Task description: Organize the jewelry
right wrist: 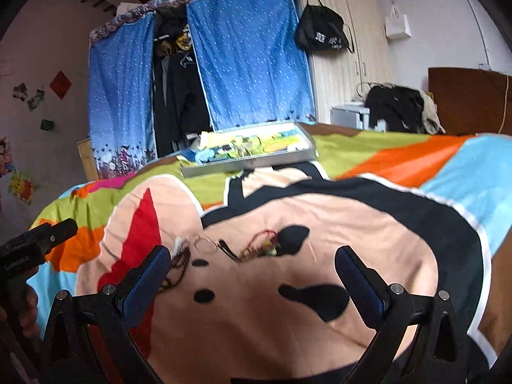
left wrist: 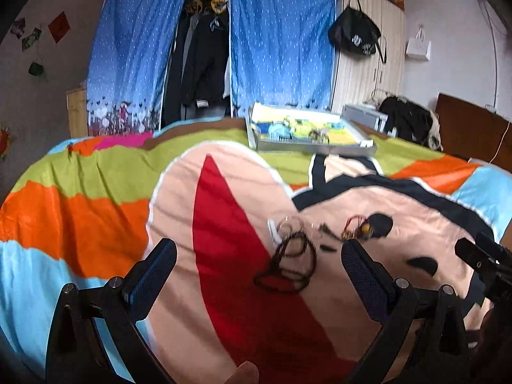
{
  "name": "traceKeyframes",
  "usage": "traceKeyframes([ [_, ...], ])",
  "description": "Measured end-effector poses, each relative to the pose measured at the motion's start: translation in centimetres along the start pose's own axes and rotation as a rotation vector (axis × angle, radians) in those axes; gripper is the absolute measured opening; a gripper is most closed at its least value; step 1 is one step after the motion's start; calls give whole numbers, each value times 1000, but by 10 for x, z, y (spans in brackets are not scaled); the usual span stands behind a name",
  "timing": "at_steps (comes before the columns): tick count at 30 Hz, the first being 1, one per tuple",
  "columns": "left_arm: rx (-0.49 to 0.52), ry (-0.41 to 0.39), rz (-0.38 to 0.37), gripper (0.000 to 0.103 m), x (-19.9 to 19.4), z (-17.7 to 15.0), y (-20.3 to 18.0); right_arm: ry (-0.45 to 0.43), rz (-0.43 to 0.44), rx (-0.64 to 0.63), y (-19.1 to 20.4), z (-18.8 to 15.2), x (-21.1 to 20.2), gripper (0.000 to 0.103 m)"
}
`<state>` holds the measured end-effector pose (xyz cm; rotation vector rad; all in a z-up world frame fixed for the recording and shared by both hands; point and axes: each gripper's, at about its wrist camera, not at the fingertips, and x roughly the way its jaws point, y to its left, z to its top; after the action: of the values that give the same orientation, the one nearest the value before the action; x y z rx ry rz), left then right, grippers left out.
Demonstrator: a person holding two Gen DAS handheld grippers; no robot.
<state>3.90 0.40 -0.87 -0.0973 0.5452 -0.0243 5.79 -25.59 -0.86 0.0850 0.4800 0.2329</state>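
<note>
dark bead necklace (left wrist: 288,265) 1 | tray (left wrist: 315,151) 1 | tongs 2, both spread

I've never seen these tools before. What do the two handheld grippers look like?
Both match: the left gripper and right gripper each have two flat fingers with textured dark-blue pads, mounted on black angular linkage arms with round silver pivot bolts. No cables or sleeves show.

A dark beaded necklace (left wrist: 288,264) lies in loose loops at lower centre of the left view. Just above it sit thin ring hoops (left wrist: 289,224) and, to their right, a red-and-gold tangle (left wrist: 355,228). The grey tray (left wrist: 307,148) of jewelry lies upper centre.
</note>
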Motion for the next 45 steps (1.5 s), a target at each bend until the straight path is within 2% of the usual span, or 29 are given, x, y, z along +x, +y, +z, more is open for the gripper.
traceKeyframes([
  [6, -29, 114, -16, 101, 21, -16, 1, 55, -12, 6, -2, -17, 7, 103],
  [18, -31, 186, 8, 101, 39, -25, 6, 120, -37, -6, 1, -35, 22, 103],
  [37, 22, 224, -11, 101, 66, -31, 15, 189, -28, -43, 14, -40, 61, 103],
  [41, 56, 220, -35, 101, 72, -30, 12, 202, 10, -45, 14, -36, 69, 103],
  [45, 100, 229, -109, 101, 86, -27, 8, 217, 75, -47, 9, -29, 78, 103],
])
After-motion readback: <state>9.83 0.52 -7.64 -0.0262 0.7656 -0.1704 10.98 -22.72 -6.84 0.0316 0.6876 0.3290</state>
